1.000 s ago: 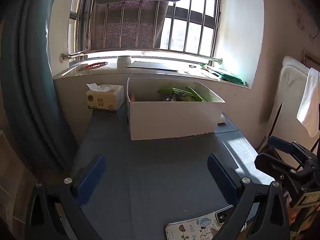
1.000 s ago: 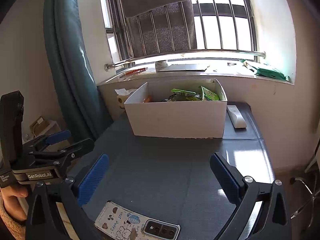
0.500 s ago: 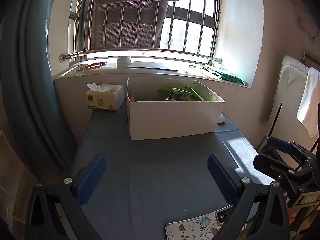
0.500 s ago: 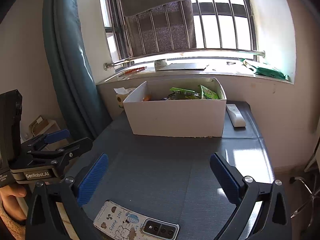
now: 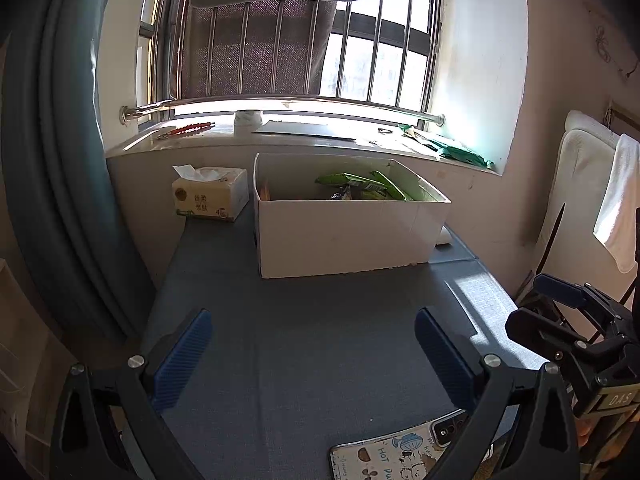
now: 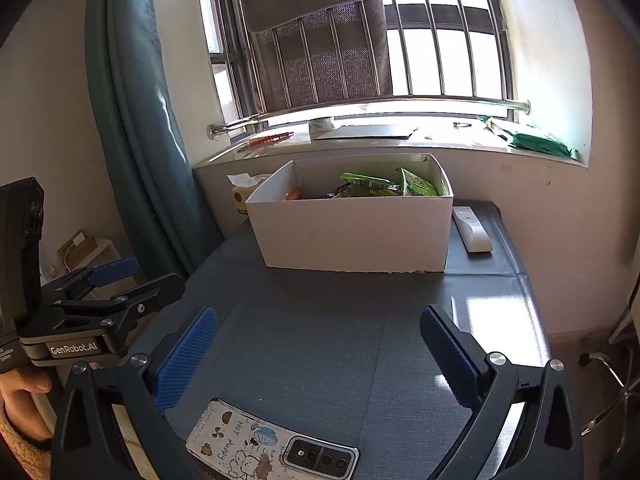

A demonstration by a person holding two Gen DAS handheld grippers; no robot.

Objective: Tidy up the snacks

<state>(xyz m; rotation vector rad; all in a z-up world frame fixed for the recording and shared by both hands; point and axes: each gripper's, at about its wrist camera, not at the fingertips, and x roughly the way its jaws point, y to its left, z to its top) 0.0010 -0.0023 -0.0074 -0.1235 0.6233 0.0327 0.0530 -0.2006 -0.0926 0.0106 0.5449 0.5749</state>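
A white open box [image 5: 344,224] stands at the far side of the grey table [image 5: 312,344], with green snack packets [image 5: 360,186] inside; it also shows in the right wrist view [image 6: 352,232] with the packets [image 6: 384,184]. My left gripper [image 5: 312,340] is open and empty, well short of the box. My right gripper [image 6: 316,340] is open and empty too, equally short of it. Each gripper shows at the edge of the other's view: the right one [image 5: 568,320], the left one [image 6: 108,292].
A phone in a cartoon case [image 6: 272,446] lies at the table's near edge. A tissue box [image 5: 210,194] stands left of the white box, a white remote [image 6: 472,230] right of it. A teal curtain [image 5: 52,160] hangs left. The windowsill [image 5: 304,136] holds small items.
Both grippers have stayed almost still and open. The view has shifted only slightly.
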